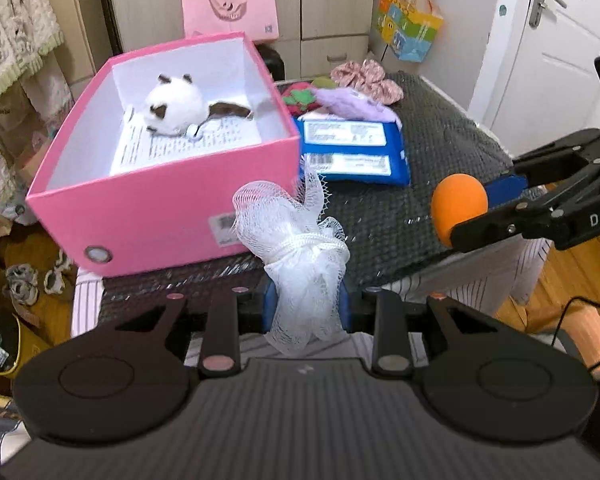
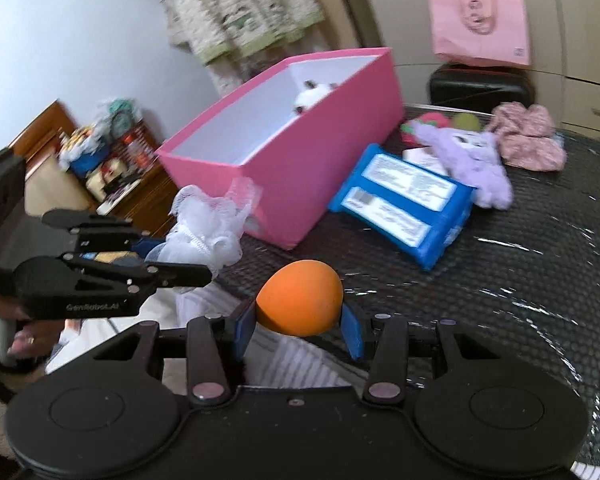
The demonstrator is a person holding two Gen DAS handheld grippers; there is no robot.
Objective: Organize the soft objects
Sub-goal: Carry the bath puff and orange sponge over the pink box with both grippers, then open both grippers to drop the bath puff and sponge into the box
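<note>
Clamping the white mesh bath pouf point(image 1: 300, 264) by its corded waist, left gripper point(image 1: 306, 304) carries it near the pink box point(image 1: 160, 200); right gripper point(image 2: 300, 330) pinches the squashy orange sponge ball point(image 2: 300, 300) — both light, yielding.

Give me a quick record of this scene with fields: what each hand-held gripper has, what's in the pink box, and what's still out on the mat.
left hand-held gripper: shut on white mesh bath puff
right hand-held gripper: shut on orange foam ball
pink box: open, holds white plush toy with dark ears on a printed sheet
still on dark mat: blue wipes pack, purple plush, pink scrunchies, red and green plush
</note>
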